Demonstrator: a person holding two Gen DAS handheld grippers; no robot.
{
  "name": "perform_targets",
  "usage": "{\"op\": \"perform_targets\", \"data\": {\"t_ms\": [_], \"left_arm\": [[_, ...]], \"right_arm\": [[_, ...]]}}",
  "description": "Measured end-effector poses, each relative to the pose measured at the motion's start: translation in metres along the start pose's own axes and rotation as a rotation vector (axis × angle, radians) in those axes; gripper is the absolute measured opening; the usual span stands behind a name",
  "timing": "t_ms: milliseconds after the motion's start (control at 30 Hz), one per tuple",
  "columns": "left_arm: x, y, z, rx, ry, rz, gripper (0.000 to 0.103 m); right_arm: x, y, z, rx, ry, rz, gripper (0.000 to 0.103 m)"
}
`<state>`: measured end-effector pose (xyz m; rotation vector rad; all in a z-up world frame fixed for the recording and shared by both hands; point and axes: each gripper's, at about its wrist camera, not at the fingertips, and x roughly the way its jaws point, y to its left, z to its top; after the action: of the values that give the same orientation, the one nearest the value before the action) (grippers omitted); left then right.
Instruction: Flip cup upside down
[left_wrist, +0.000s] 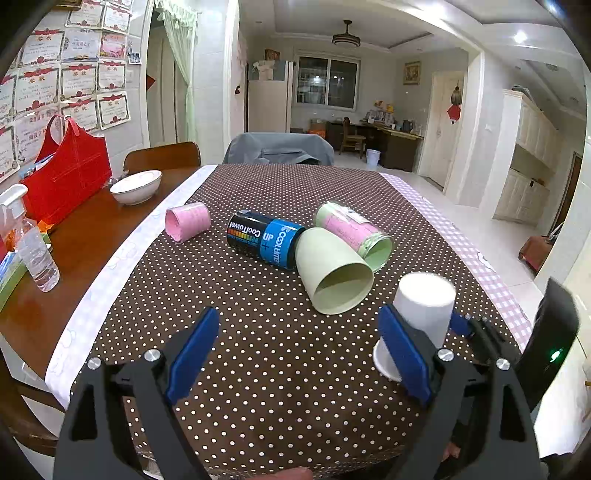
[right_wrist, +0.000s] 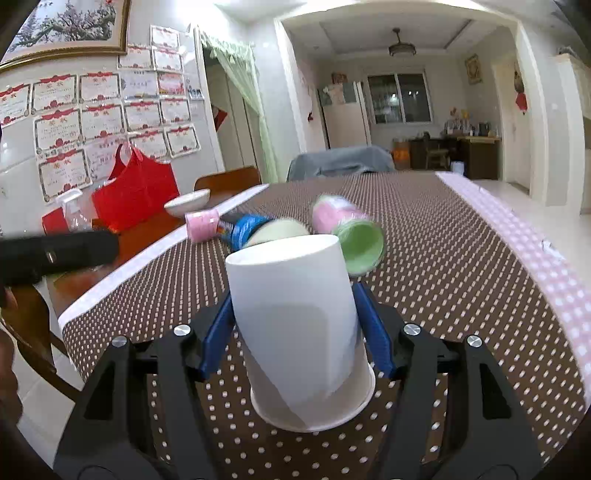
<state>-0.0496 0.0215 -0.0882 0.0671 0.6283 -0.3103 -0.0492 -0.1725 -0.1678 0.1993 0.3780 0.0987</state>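
Note:
A white paper cup (right_wrist: 299, 332) is held mouth down and tilted, its rim near the dotted tablecloth (right_wrist: 443, 266). My right gripper (right_wrist: 295, 325) is shut on it, blue pads on both sides. The cup also shows in the left wrist view (left_wrist: 421, 314), at the right behind my left gripper's right finger. My left gripper (left_wrist: 299, 354) is open and empty, low over the near part of the cloth. A pale green cup (left_wrist: 332, 273) lies on its side ahead of it.
On the cloth lie a pink cup (left_wrist: 186, 221), a black and blue CoolTowel can (left_wrist: 262, 238) and a pink-and-green container (left_wrist: 354, 232). A white bowl (left_wrist: 136, 186), a red bag (left_wrist: 66, 173) and a water bottle (left_wrist: 37, 254) stand at the left.

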Motion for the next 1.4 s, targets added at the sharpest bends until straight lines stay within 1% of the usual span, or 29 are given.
{"op": "perform_targets", "data": {"t_ms": [100, 167, 233, 267, 333, 367, 600, 800, 933, 1067, 1267, 1333, 1400], "left_arm": [[-0.002, -0.002, 0.000, 0.010, -0.004, 0.009, 0.087], [-0.002, -0.003, 0.000, 0.013, -0.004, 0.009, 0.087], [-0.003, -0.004, 0.000, 0.016, -0.006, 0.010, 0.087], [-0.004, -0.005, 0.000, 0.018, -0.008, 0.010, 0.087], [-0.005, -0.007, 0.000, 0.022, -0.011, 0.011, 0.087], [-0.006, -0.008, 0.000, 0.024, -0.013, 0.013, 0.087], [-0.015, -0.015, 0.003, 0.034, -0.036, 0.029, 0.087], [-0.024, -0.019, 0.005, 0.036, -0.060, 0.056, 0.087], [-0.033, -0.019, 0.009, 0.030, -0.100, 0.087, 0.087], [-0.047, -0.017, 0.014, 0.001, -0.138, 0.093, 0.087], [-0.073, -0.014, 0.021, -0.030, -0.196, 0.104, 0.087], [-0.082, -0.013, 0.023, -0.038, -0.225, 0.112, 0.087], [-0.086, -0.012, 0.024, -0.038, -0.236, 0.124, 0.087]], "right_arm": [[-0.001, -0.001, -0.004, -0.007, 0.004, 0.001, 0.063], [-0.005, -0.002, -0.007, -0.002, 0.005, 0.007, 0.068], [-0.010, -0.003, -0.008, -0.001, 0.001, 0.011, 0.080], [-0.012, -0.002, -0.008, -0.002, -0.002, 0.016, 0.083], [-0.017, -0.003, -0.006, -0.001, -0.012, 0.014, 0.096], [-0.019, -0.003, -0.004, 0.001, -0.015, 0.012, 0.097], [-0.029, -0.005, 0.012, 0.023, -0.008, 0.008, 0.097], [-0.045, -0.001, 0.030, 0.018, -0.022, 0.007, 0.097], [-0.058, 0.004, 0.047, -0.003, -0.027, -0.024, 0.097], [-0.070, 0.010, 0.061, -0.037, -0.022, -0.051, 0.097], [-0.089, 0.011, 0.080, -0.042, -0.021, -0.098, 0.097], [-0.095, 0.008, 0.085, -0.035, -0.023, -0.105, 0.097], [-0.101, 0.006, 0.089, -0.021, -0.016, -0.109, 0.097]]}}
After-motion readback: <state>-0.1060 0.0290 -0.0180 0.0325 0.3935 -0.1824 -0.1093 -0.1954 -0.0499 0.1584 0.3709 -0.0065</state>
